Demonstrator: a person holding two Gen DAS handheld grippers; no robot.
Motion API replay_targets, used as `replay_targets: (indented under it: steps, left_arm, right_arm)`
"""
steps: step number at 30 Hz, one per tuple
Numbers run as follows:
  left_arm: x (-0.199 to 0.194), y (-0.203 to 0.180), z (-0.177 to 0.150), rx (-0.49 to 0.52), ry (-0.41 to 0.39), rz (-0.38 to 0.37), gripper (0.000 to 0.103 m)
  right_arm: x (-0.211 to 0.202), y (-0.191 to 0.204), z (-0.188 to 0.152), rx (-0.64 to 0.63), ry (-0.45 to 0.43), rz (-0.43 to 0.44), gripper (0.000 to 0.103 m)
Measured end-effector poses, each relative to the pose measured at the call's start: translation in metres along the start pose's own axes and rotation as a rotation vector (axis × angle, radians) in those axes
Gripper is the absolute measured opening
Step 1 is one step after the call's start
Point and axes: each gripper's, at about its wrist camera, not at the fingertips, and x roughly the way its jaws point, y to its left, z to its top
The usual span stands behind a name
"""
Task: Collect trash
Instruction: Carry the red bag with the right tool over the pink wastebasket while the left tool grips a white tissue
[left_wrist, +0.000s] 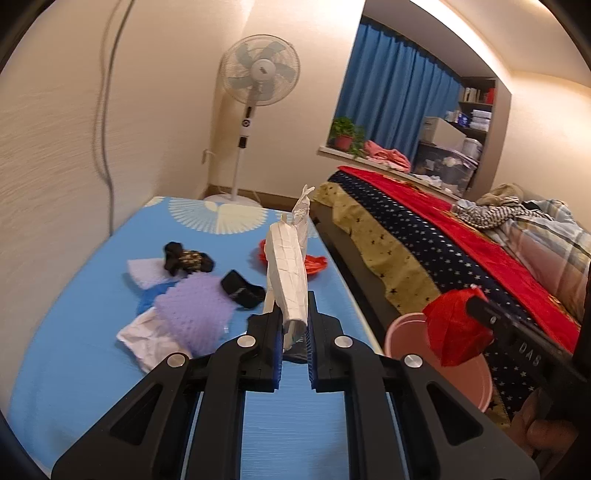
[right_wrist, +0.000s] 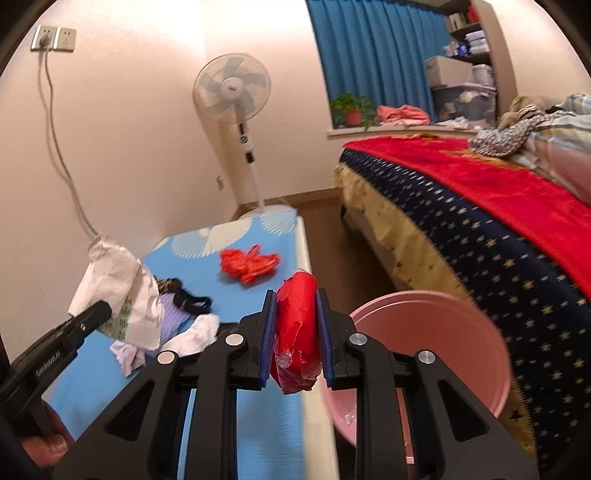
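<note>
My left gripper is shut on a crumpled white paper that sticks up above the blue mat. From the right wrist view the same white paper hangs at the left gripper's tip. My right gripper is shut on a red plastic wrapper, held just left of the pink bucket. In the left wrist view the red wrapper hovers over the pink bucket. Another red plastic bag lies on the mat farther back.
On the mat lie a purple foam sheet, black socks, a white crumpled piece and a white sock. A bed with red and starred covers stands right of the bucket. A standing fan is in the corner.
</note>
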Motion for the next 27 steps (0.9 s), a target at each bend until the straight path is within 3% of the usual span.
replay_targets:
  steps: [14,27]
  left_arm:
    - [0.021,-0.06,-0.006,0.05,0.037,-0.173,0.01]
    - [0.059,-0.116,-0.023,0.085,0.106,-0.325,0.01]
  right_arm:
    - [-0.02,-0.073,0.021,0.094,-0.034,-0.231,0.022]
    - [-0.012,-0.104,0.015,0.135,-0.004,-0.345,0.022]
